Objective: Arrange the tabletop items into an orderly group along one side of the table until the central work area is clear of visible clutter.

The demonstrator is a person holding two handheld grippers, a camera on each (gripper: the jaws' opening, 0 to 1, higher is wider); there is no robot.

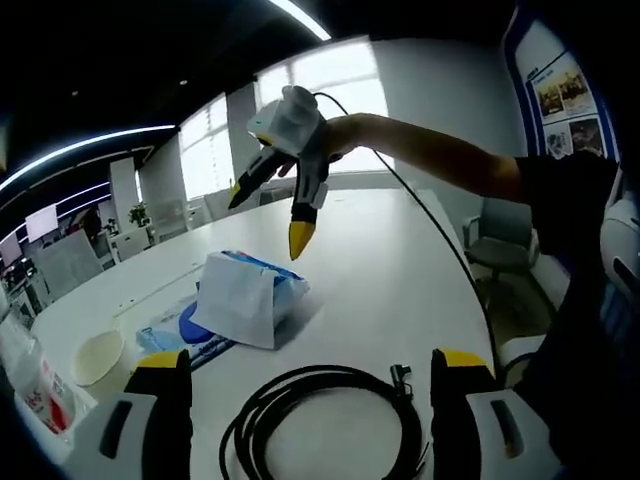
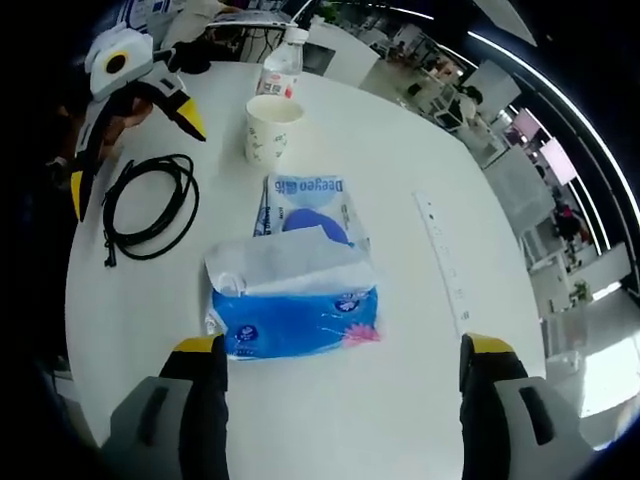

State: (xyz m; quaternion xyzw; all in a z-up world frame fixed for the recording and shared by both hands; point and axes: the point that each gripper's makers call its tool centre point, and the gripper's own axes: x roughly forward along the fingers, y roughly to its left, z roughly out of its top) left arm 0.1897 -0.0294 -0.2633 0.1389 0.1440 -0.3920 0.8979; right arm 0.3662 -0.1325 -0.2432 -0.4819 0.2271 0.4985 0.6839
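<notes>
On the white table [image 2: 440, 400] lies a blue tissue pack [image 2: 295, 300] [image 1: 250, 295] with white tissue sticking out. A flat blue wipes packet [image 2: 305, 205] [image 1: 185, 330] lies right behind it. A coiled black cable [image 2: 150, 205] [image 1: 320, 420] rests near the table edge. A paper cup [image 2: 268, 125] [image 1: 97, 357] and a small bottle [image 2: 285, 65] [image 1: 35, 385] stand together. My right gripper [image 2: 343, 348] [image 1: 268, 222] hovers open above the tissue pack, holding nothing. My left gripper [image 1: 310, 365] [image 2: 136, 160] is open over the cable, also holding nothing.
A narrow recessed strip [image 2: 445, 260] runs across the table beyond the packs. A person's arm [image 1: 440, 150] reaches over the table with the right gripper. Office chairs [image 1: 495, 245] stand past the far edge. Bare tabletop lies to the right of the tissue pack.
</notes>
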